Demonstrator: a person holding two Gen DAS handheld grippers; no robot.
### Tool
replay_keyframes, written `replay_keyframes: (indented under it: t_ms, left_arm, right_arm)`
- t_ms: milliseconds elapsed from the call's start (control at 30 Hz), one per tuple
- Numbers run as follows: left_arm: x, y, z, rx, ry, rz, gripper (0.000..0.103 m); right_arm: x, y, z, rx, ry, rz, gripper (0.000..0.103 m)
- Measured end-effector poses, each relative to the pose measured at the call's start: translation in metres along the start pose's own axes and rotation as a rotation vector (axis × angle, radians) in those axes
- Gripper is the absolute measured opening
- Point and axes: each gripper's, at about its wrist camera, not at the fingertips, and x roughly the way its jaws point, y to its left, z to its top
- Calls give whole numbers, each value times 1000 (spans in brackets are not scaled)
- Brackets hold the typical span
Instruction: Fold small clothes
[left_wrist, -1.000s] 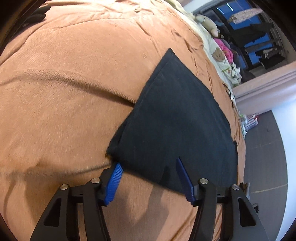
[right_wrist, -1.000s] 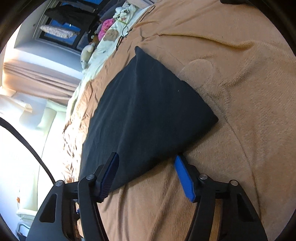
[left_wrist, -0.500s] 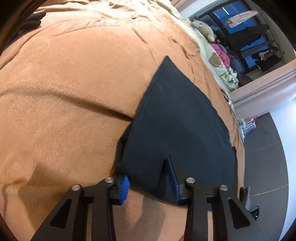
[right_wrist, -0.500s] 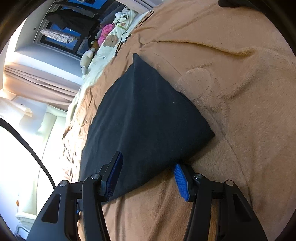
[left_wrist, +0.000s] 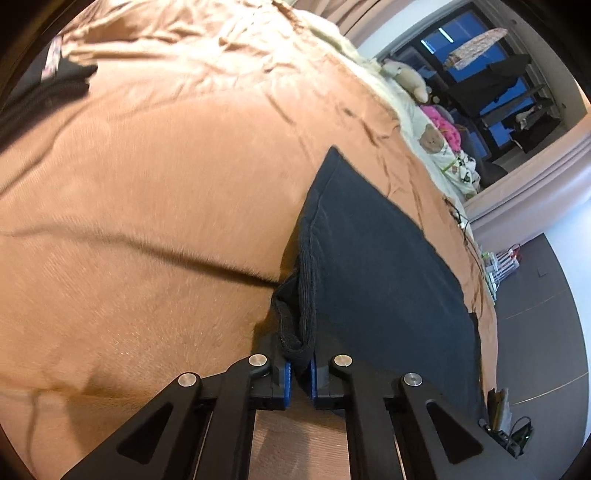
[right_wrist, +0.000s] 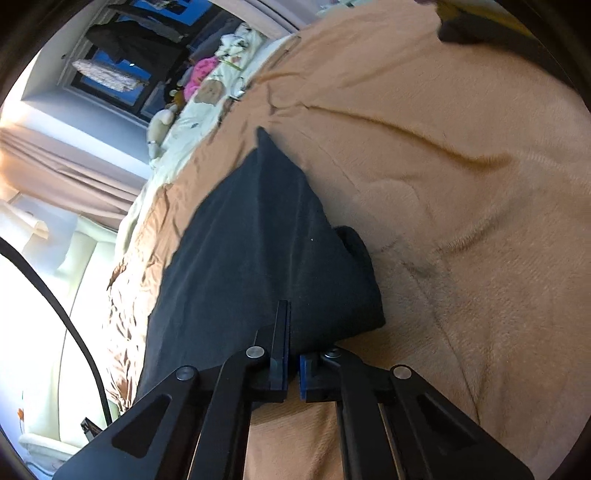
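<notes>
Both grippers, L (left_wrist: 300, 373) & R (right_wrist: 291, 373), clamped on black garment (left_wrist: 388, 280) edge.

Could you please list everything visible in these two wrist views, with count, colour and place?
dark garment: one, black, flat on the blanket, near corners pinched
blanket: one, orange-brown, covering the bed
cream bedding: one, cream with bear print, far edge of bed
soft toy: one, beige, on the cream bedding
curtain: one, beige-pink, by the window
left hand-held gripper: one, black with blue pads, shut on the garment's corner
right hand-held gripper: one, black with blue pads, shut on the other near corner
</notes>
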Motion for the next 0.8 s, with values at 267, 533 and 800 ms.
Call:
replay_keyframes:
  t_ms: [267,533,800]
  left_arm:
    - [-29,-2,8,14,-39,-7,5]
    - [-57,12,0,4,-56,-11,5]
    - [-89,31,-16,0,-80,-16,5]
  right_arm:
    - [-18,15,-15,-69,15,36,0]
    - [-32,12,-28,-103,47,46,0]
    - [-45,19,-37,-149,61,58,0]
